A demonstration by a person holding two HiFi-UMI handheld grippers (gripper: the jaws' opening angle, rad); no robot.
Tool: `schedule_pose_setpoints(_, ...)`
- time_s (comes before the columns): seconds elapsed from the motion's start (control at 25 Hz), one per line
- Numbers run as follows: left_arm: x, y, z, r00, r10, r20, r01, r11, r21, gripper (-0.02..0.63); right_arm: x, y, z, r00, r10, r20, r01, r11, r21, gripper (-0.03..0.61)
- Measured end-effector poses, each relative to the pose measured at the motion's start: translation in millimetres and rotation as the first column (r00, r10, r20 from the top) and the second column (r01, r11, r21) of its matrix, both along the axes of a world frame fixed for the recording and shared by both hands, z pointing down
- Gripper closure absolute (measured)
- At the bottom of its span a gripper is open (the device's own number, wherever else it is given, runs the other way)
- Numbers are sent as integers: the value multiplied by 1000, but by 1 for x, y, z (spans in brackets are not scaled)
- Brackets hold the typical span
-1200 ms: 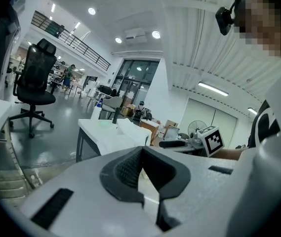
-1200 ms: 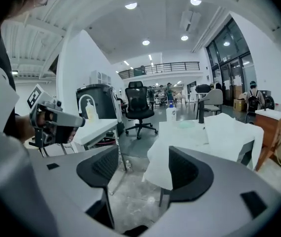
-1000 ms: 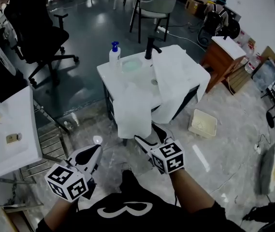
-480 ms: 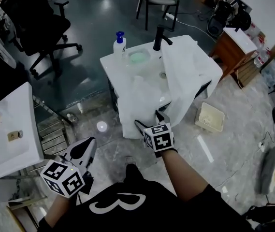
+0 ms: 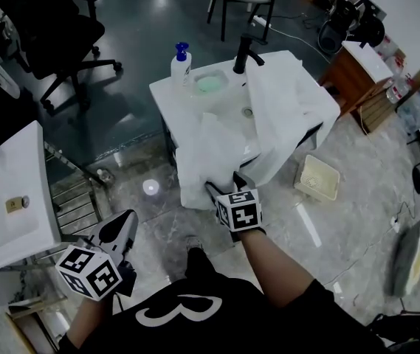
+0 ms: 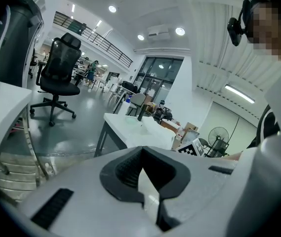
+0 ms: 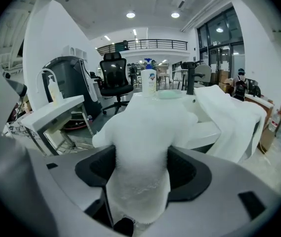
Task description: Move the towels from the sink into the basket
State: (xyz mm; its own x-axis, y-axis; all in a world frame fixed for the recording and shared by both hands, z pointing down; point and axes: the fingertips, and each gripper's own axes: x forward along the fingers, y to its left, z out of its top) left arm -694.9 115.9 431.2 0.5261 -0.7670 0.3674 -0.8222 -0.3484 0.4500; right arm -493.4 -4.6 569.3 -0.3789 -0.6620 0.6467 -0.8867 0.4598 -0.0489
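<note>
At the sink point(image 5: 167, 100), right gripper point(image 5: 224, 186) is reaching forward, jaws just closing loosely round a towel point(image 5: 210, 150); left gripper point(image 5: 121, 224) is hanging low, clenched, empty.

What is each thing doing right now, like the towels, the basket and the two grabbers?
Front white cloth towel: hanging over the sink front edge.
Second white cloth towel: draped over the sink's right side.
Cream plastic basket: on the floor, empty.
Right gripper: open, jaws have just been closing, front towel between them.
Left gripper: shut, empty.
</note>
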Motion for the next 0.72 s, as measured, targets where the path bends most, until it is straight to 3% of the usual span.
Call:
schedule_pose_setpoints(0.2,8,4,0,1000,17,13,-17,1000,-4,609,6,7,6,997,24,74,-19,998,-63,403)
schedule_pose_setpoints(0.32,11,8,-3,999,26,20,-26,1000,-6,609,10,12,0,992,16,128,-5,996,-87,461)
schedule_pose_setpoints(0.72,27,17,-26,998,62,29,-63,997,42,609,24,42,-76,953,-6,304,6,1000,0,488)
